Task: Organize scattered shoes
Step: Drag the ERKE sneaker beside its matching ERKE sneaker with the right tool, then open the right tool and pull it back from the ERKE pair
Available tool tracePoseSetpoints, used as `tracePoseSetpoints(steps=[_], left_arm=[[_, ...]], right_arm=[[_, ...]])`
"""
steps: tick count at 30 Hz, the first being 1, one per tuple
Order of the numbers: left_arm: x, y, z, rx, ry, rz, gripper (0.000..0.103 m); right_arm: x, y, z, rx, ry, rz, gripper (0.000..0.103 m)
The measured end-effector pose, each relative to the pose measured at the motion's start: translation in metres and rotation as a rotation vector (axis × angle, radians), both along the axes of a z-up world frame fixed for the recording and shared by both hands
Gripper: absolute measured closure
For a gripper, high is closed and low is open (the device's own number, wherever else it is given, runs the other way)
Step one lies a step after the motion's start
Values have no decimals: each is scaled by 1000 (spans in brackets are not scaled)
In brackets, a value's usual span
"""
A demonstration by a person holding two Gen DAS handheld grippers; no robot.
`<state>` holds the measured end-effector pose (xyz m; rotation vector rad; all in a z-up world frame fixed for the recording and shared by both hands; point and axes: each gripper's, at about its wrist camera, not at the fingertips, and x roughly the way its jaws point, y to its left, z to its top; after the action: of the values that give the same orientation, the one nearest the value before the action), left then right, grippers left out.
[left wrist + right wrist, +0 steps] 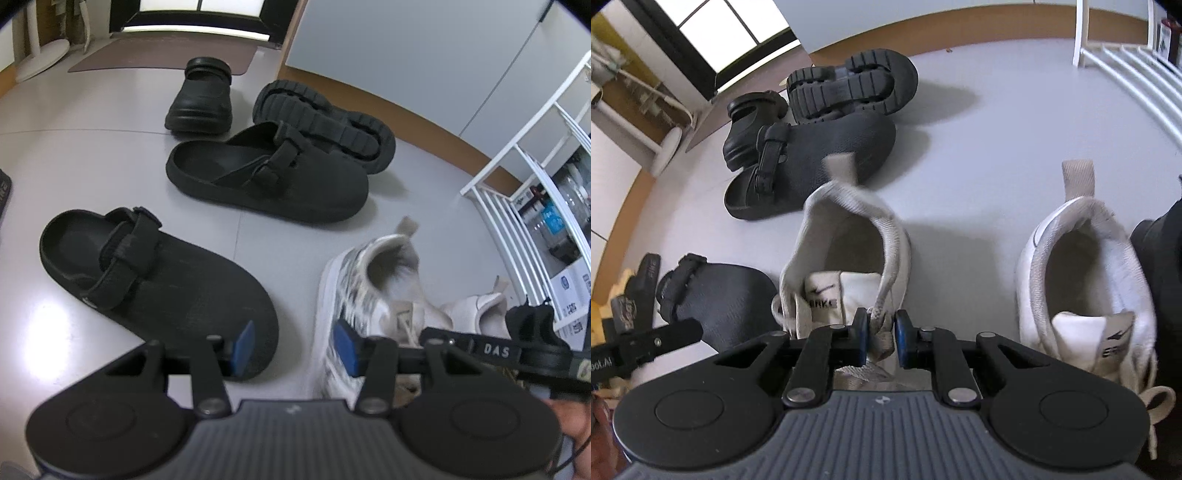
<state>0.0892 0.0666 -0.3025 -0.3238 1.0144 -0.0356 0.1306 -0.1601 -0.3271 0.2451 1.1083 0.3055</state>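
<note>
Place: a home entryway is suggested.
Floor: pale tiles are edged by a brown skirting board.
Far end: a doormat is laid before a dark-framed door.
Shoes: black clogs and white sneakers are scattered.
Right: a white rack is seen.

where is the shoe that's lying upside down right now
The upside-down black shoe lies sole up near the far wall, behind a black clog and right of a black shoe.
</note>
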Motion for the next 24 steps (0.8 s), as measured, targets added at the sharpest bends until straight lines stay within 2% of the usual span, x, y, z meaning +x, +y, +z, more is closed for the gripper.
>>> tracePoseSetpoints(steps=[5,11,24], left_arm=[[0,-1,-1,-2,5,1,52],[-1,-3,0,-7,3,-4,52],[-1,-3,-3,-11,12,-5,52]], right_arm=[[-1,-7,3,-35,-23,-25,89],[-9,-19,2,-51,-7,-101,90],[-26,-27,5,-96,-19,-80,89]])
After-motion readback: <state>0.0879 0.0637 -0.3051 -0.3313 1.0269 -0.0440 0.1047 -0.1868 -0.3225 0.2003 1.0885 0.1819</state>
